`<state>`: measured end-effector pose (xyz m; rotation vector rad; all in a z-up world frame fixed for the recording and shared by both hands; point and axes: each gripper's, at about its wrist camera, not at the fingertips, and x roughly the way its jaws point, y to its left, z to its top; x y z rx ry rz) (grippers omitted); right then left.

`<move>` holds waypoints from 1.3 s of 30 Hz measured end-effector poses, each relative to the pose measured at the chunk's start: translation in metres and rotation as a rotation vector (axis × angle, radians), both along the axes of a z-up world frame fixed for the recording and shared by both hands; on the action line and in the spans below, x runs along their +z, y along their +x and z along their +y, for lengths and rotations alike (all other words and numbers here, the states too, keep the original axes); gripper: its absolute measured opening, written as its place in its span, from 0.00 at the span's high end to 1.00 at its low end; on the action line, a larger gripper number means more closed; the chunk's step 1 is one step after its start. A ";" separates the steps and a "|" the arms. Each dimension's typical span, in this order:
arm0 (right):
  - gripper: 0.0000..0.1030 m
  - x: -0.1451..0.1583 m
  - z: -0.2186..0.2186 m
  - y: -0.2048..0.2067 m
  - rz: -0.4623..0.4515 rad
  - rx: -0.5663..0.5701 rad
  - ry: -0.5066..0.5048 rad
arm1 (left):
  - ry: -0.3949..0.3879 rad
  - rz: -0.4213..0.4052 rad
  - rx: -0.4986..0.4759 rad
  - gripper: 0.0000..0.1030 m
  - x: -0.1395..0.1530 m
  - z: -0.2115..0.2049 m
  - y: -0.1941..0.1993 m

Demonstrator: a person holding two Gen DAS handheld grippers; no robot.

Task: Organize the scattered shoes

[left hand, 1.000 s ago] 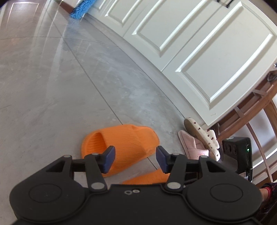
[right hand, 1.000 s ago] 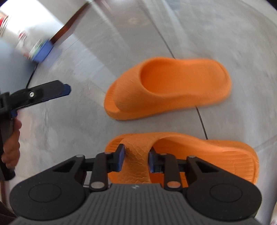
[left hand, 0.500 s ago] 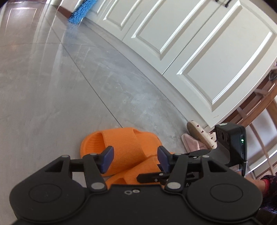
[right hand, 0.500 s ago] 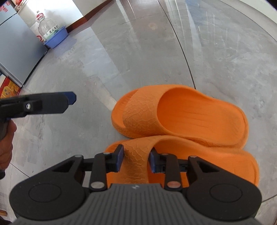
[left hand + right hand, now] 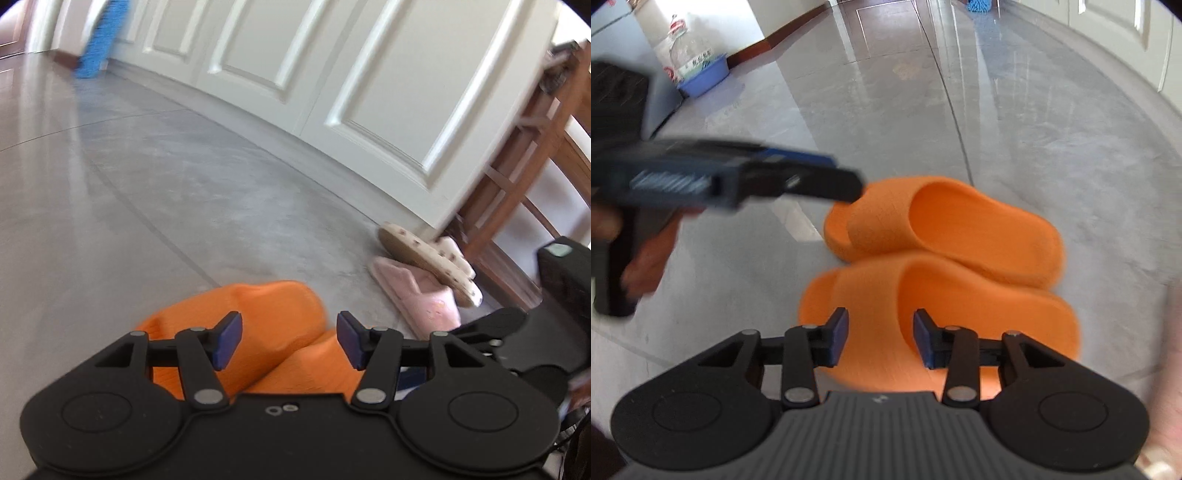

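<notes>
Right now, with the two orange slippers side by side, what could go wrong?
The right gripper jaws are opening just above the near orange slipper; a pad could catch its strap and pull the pair apart. The left gripper hangs close over the far orange slipper and might nudge it. The pink slipper and spotted slipper remain piled up.

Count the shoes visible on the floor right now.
4. Two orange foam slides side by side: near one, far one. Pink fuzzy slipper by the white doors, cream spotted slipper leaning on it. Others may be hidden.
</notes>
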<state>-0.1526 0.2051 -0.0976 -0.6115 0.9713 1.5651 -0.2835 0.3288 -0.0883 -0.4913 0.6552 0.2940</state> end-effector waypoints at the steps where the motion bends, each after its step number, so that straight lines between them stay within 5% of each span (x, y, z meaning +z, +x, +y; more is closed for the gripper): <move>1: 0.57 0.002 -0.011 0.006 -0.012 -0.010 -0.017 | -0.004 -0.004 -0.033 0.45 0.000 -0.004 0.011; 12: 0.55 0.024 -0.132 0.087 -0.146 -0.249 -0.175 | -0.003 -0.059 -0.379 0.44 0.000 -0.078 0.133; 20: 0.47 0.031 -0.206 0.131 -0.193 -0.456 -0.196 | 0.041 -0.029 -0.454 0.44 -0.009 -0.131 0.201; 32: 0.45 0.012 -0.273 0.148 -0.157 -0.622 -0.227 | 0.345 0.025 -0.400 0.44 -0.028 -0.205 0.288; 39: 0.42 0.015 -0.295 0.141 -0.098 -0.666 -0.198 | 0.601 0.084 -0.310 0.45 -0.053 -0.243 0.324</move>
